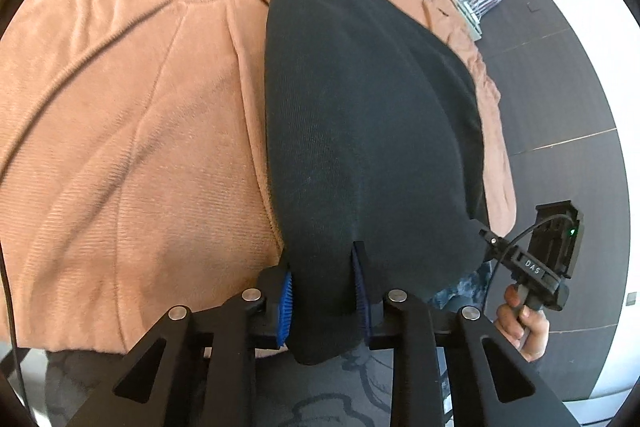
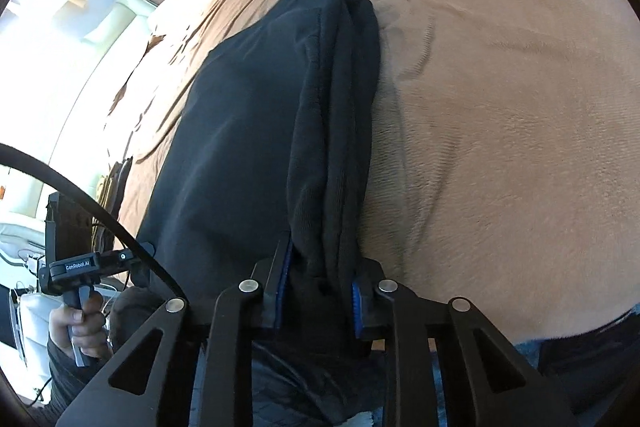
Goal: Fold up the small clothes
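Left wrist view: I look down my left tongs onto a bed.
Left tongs: their blue-ridged pads are clamped on the near edge of the black garment; cloth fills the gap between them and droops below it.
Black garment: from here it runs away from me as one long dark panel, lying on the brown blanket and lifted at the near end where I grip it.
Brown blanket: it covers the bed, rumpled, with long creases to the left of the garment.
Right tongs: I see them at the right edge, reaching into the garment's near right corner; a hand holds their handle. From this side I cannot tell how their jaws stand.
Floor: dark boards beside the bed on the right.

Right wrist view: I look along my right tongs over the same bed.
Right tongs: pressed together on a bunched, folded edge of the black garment, several layers thick between the pads.
Garment here: the folded edge runs up the middle, the flat part spreads to its left, all on the brown blanket.
Left tongs: low at the left, touching the garment's near corner, with a hand on the grip.
Black cable: it arcs across the lower left.
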`<action>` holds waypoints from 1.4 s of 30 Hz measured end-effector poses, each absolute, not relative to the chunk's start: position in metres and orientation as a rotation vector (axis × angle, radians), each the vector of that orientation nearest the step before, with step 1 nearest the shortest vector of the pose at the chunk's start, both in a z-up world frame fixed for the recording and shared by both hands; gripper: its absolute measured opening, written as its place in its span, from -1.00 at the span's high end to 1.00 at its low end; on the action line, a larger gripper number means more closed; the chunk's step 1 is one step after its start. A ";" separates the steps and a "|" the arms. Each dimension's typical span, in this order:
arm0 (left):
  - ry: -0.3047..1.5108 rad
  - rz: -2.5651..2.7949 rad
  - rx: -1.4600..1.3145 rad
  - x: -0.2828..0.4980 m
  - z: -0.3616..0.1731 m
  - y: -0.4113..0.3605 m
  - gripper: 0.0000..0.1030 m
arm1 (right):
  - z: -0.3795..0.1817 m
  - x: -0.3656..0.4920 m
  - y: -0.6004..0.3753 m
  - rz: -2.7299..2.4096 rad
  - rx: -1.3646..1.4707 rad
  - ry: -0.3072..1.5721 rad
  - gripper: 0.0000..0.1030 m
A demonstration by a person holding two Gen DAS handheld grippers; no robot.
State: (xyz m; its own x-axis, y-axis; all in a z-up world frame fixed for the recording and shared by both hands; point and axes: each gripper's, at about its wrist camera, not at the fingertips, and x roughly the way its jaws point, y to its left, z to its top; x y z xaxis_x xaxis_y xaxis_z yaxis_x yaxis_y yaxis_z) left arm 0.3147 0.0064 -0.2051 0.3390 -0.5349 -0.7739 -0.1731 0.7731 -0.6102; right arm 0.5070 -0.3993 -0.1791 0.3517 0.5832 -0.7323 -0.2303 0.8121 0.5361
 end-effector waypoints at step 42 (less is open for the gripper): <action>1.225 -0.197 -0.648 0.439 -0.221 0.061 -0.04 | -0.232 0.630 -0.388 0.611 0.638 1.117 0.00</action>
